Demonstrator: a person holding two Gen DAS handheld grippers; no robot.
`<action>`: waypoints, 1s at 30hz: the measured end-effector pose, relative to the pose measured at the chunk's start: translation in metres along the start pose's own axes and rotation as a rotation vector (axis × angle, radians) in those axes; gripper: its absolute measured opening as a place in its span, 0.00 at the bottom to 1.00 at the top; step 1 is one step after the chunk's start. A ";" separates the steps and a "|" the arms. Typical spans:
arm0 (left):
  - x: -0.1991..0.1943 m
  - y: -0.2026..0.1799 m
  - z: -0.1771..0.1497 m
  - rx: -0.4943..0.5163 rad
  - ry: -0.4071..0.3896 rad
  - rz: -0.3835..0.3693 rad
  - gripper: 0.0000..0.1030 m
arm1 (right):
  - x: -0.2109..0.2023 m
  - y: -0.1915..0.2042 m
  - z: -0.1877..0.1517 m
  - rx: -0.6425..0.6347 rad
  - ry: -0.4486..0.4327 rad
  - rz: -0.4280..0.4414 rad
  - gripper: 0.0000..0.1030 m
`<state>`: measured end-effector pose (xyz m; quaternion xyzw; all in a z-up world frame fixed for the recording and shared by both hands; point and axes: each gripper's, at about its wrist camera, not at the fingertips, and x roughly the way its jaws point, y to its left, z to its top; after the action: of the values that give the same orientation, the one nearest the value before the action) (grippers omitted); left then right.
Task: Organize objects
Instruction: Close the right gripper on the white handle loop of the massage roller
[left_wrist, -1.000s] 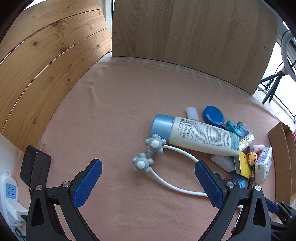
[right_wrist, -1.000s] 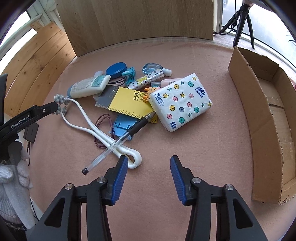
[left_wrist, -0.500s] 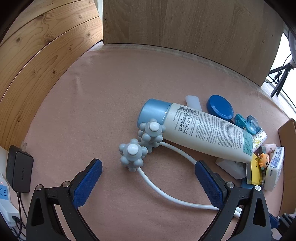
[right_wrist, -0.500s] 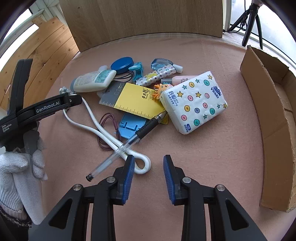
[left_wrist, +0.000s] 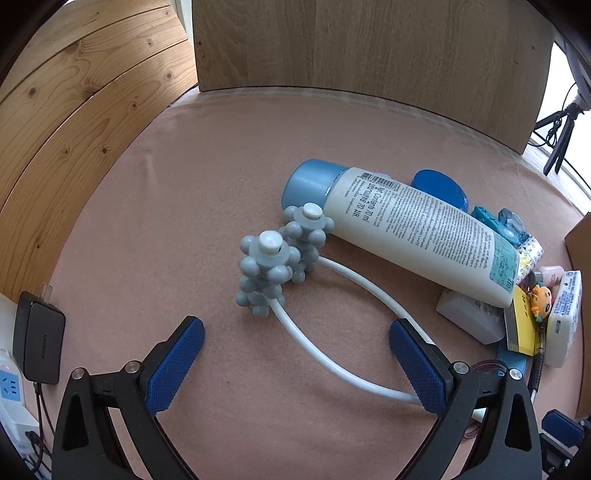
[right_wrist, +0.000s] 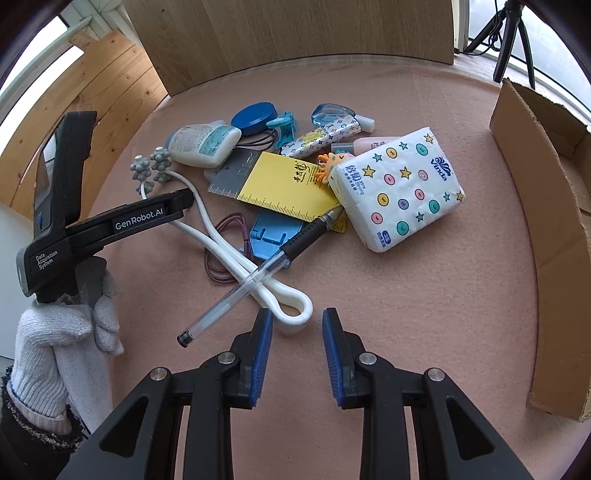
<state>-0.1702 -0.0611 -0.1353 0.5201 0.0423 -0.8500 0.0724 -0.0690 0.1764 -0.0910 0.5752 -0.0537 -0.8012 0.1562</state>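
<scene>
We hold the left claw (left_wrist: 295, 363) wide open and tilted down over the white massager (left_wrist: 273, 266), its blue pads set to either side of the thin white arm just short of the knobbed grey heads, touching nothing. That spread makes sense: the two arms splay apart there, so a wide mouth lets us straddle one before we commit.

The right claw (right_wrist: 297, 341) has just been closing and now stands narrow, pads still apart with only bare counter (right_wrist: 424, 314) between them. The massager's looped handle (right_wrist: 291, 308) lies just beyond its left pad, so we judge the narrowing is meant to fit that slim loop; whether the pad tip brushes it we cannot quite tell.

A clear pen (right_wrist: 255, 280) lies across the white arms near the loop, which is likely why we come at both ends: lifting one end alone could drag the pen along.

The rest sits in a heap on the far side — lotion tube (left_wrist: 413, 229), tissue pack (right_wrist: 399, 184), yellow ruler (right_wrist: 280, 184). The cardboard box (right_wrist: 546, 229) stands open on the right, probably where things go.
</scene>
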 end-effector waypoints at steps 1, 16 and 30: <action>0.000 0.000 0.000 0.002 -0.001 -0.001 0.99 | -0.003 -0.001 0.000 0.001 -0.012 -0.005 0.26; -0.007 -0.003 -0.009 0.007 -0.008 -0.022 0.94 | 0.016 0.007 0.005 -0.062 0.058 0.081 0.38; -0.018 0.008 -0.026 0.029 -0.009 -0.023 0.88 | -0.008 -0.009 -0.003 -0.004 -0.015 0.077 0.38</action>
<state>-0.1383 -0.0636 -0.1312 0.5167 0.0355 -0.8536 0.0555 -0.0657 0.1874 -0.0870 0.5662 -0.0751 -0.7991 0.1875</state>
